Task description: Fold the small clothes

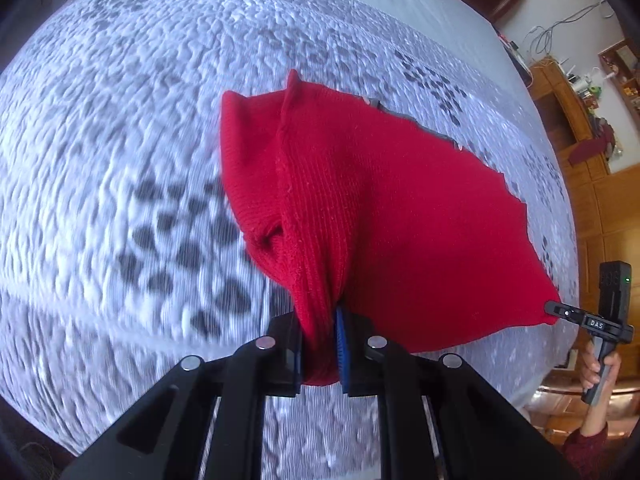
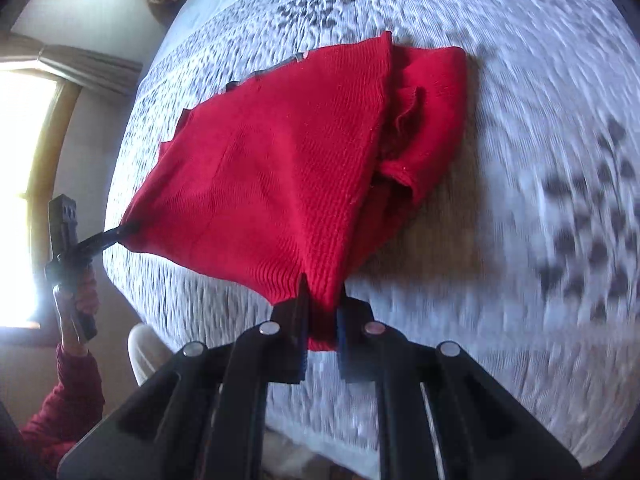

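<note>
Bed point(image 1: 120, 140) w/ white textured bedspread, grey leaf-like print in patches. Far part of red knit garment point(image 1: 360, 184) rests on it; near edge is raised off the cover.

My left gripper point(image 1: 320, 344) and my right gripper point(image 2: 322, 320) each pinch a near corner of the red knitted garment point(image 1: 380, 208), which stretches between them above the white quilted bed point(image 1: 120, 120). Its far edge rests on the bed, with a sleeve bunched beneath the lifted panel.
</note>
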`<state>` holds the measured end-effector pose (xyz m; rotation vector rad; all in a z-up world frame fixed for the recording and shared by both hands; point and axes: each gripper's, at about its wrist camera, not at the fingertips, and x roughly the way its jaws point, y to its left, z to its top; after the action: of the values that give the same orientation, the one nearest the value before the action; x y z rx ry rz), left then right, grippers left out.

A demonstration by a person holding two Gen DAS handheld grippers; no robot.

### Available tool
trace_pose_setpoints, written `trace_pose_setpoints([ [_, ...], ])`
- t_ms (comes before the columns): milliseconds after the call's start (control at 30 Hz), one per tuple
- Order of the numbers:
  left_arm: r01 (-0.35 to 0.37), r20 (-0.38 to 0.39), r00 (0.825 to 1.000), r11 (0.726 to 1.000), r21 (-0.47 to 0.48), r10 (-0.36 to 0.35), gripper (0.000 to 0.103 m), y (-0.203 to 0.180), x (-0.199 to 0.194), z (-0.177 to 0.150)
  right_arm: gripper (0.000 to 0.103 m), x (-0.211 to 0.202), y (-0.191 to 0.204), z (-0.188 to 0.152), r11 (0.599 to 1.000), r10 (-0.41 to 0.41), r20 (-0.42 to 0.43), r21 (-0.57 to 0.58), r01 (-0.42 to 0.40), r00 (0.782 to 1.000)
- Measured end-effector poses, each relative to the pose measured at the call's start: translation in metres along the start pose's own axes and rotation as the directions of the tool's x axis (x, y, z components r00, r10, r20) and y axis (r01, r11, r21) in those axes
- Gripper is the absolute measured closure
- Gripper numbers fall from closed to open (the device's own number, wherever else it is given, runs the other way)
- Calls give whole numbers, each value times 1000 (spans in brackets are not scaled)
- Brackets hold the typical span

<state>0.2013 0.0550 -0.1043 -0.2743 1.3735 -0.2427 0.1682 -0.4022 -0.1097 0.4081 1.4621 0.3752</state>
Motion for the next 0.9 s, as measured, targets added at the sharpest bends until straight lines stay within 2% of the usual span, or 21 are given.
trace_pose_setpoints([
  [167, 19, -14, 1000, 999, -35, -19, 90, 14, 2, -53, 93, 5, -4, -44, 1000, -3, -25, 9, 4, 1000],
  [267, 9, -11, 1000, 999, -43, -10, 90, 23, 8, -74, 93, 16, -5, -64, 1000, -28, -27, 10, 28, 999],
  [300, -2, -6, 1000, 999, -33, 1, 89, 25, 11, -77, 93, 24, -5, -67, 998, -64, -29, 7, 64, 998],
  [433, -27, -24, 999, 998, -49, 25, 89, 33, 32, -84, 92, 55, -18, -71, 992, -124, -44, 25, 125, 991],
  [600, -77, 16, 997, 997, 13, 77, 88, 23, 35, -91, 92, 61, -26, -74, 993, -91, -34, 69, 93, 995],
  [700, -104, 35, 994, 994, 38, 103, 85, 18, 37, -94, 92, 59, -24, -75, 993, -100, -29, 63, 102, 995],
  [800, -137, 38, 990, 989, 47, 135, 77, 11, 34, -93, 83, 55, -20, -74, 992, -114, -26, 45, 115, 993],
  [833, -153, 38, 988, 987, 58, 151, 73, 9, 31, -94, 74, 52, -17, -75, 991, -128, -24, 36, 129, 991],
  [900, -201, 50, 979, 976, 78, 198, 58, 1, 26, -91, 57, 38, -8, -75, 985, -171, 3, 7, 171, 985],
])
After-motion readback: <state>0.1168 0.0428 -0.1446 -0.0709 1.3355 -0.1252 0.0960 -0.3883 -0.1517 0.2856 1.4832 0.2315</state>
